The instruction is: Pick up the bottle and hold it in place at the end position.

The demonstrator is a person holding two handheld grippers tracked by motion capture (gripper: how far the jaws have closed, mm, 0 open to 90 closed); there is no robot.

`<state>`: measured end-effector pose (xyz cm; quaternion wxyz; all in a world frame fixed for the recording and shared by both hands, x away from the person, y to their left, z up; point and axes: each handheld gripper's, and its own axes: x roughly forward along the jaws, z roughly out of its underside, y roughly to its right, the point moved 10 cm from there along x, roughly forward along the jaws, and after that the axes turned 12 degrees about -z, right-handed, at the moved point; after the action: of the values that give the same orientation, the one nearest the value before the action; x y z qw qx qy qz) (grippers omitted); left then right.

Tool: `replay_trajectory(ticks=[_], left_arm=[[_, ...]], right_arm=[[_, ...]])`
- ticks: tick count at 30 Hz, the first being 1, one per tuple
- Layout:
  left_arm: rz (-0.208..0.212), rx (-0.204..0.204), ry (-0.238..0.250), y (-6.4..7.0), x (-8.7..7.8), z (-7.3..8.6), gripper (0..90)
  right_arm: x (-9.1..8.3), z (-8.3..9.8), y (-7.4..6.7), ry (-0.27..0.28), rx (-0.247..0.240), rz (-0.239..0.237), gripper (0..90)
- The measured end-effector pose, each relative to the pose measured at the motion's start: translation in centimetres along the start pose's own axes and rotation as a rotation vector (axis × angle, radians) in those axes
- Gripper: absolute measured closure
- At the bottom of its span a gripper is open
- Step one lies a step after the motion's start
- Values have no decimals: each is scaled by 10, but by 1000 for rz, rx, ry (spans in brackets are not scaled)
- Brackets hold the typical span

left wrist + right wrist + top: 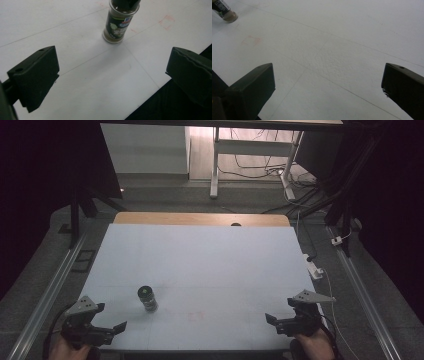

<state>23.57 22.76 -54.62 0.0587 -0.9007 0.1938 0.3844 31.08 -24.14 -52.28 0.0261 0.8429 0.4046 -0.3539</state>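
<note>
A small spice jar [147, 298] with a dark cap and a green label stands upright on the white tabletop [210, 260], front left of centre. My left gripper [111, 316] sits at the table's front left corner, open, a short way in front and to the left of the jar. In the left gripper view the jar [120, 22] stands ahead of the wide-apart jaws of that gripper [112, 62], with nothing between them. My right gripper [280, 310] is open at the front right. In the right gripper view the empty right gripper [328, 75] hovers over bare table, with the jar [223, 11] far off at the upper left.
Faint red marks [197, 315] lie on the tabletop right of the jar. A wooden strip [200, 218] forms the table's far edge. A white power strip [314, 269] and cables lie on the floor at right. Metal rails [50, 290] run along both sides.
</note>
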Motion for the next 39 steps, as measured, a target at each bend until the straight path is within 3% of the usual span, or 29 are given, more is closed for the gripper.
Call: replay_trajectory(ticks=[14, 25, 33, 39], left_arm=[[73, 54, 49, 11, 11, -16, 0], [52, 62, 69, 17, 27, -30, 0], [24, 70, 34, 17, 45, -35, 0], [51, 89, 19, 20, 59, -40, 0]], right_arm=[[1, 0, 0, -3, 4, -2, 0], [1, 0, 0, -7, 5, -3, 0], [1, 1, 0, -9, 5, -3, 0], [2, 1, 0, -15, 3, -2, 0]])
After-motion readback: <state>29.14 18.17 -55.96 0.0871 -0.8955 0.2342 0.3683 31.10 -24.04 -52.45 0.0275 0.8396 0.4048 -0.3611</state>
